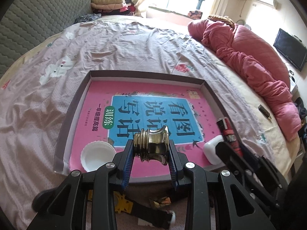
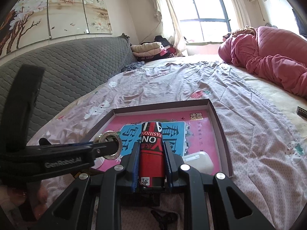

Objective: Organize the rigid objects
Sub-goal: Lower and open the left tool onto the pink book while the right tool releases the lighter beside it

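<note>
My left gripper (image 1: 150, 149) is shut on a shiny brass metal fitting (image 1: 152, 145) and holds it above the near edge of a shallow cardboard tray (image 1: 63, 134) on the bed. The tray holds a pink book (image 1: 153, 95), a white lid (image 1: 97, 156) and a white case (image 1: 212, 149). My right gripper (image 2: 150, 159) is shut on a red and black lighter (image 2: 151, 153), held over the tray's near edge (image 2: 222, 126). The left gripper (image 2: 107, 149) with the fitting (image 2: 110, 145) shows at the left of the right wrist view. The lighter (image 1: 229, 132) also shows in the left wrist view.
The bed has a pink patterned sheet (image 1: 134, 48) and a pink quilt (image 1: 259, 67) bunched at the right. A small dark object (image 1: 264, 112) lies on the sheet right of the tray. A yellow item (image 1: 122, 203) and other loose pieces lie under the left gripper. A grey headboard (image 2: 67, 67) is at the left.
</note>
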{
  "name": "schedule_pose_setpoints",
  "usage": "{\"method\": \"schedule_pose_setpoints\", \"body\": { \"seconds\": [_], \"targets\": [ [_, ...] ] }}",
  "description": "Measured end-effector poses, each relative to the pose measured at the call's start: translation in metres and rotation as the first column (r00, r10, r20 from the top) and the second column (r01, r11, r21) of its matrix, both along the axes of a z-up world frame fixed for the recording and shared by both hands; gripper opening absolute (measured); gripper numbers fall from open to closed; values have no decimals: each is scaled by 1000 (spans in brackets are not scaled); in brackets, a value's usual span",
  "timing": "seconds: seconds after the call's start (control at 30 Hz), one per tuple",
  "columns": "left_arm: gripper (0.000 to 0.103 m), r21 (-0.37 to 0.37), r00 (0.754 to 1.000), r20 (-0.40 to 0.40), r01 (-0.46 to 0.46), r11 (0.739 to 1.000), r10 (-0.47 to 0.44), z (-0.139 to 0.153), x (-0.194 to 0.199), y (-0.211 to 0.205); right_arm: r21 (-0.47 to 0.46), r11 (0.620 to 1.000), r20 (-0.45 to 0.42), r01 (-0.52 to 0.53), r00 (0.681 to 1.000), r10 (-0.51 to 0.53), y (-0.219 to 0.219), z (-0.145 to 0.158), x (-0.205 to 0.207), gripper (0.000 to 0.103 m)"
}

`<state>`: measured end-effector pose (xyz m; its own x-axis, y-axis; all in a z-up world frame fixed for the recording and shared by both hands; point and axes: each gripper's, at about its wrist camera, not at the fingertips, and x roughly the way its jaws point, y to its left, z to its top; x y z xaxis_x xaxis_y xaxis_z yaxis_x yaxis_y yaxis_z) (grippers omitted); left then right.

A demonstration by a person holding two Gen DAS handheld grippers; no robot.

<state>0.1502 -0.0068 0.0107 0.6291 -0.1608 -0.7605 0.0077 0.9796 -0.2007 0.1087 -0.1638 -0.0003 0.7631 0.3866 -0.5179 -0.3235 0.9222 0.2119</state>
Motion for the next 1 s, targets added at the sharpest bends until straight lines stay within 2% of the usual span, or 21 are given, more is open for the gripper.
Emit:
{"method": "schedule_pose_setpoints", "body": {
  "seconds": [0.4, 0.63, 1.0],
  "targets": [
    [34, 67, 996, -79, 44, 997, -39, -19, 15, 1, -10, 999, -26, -41, 999, 40, 9, -8, 28, 23],
    [34, 100, 985, -131, 129, 987, -115, -24, 20, 3, -25, 997, -59, -77, 995, 76, 14, -16, 38, 23],
    [34, 145, 943, -177, 308, 940, -282, -23, 22, 1, -51, 990, -104, -133, 986, 127, 25, -26, 46, 23]
  ]
}}
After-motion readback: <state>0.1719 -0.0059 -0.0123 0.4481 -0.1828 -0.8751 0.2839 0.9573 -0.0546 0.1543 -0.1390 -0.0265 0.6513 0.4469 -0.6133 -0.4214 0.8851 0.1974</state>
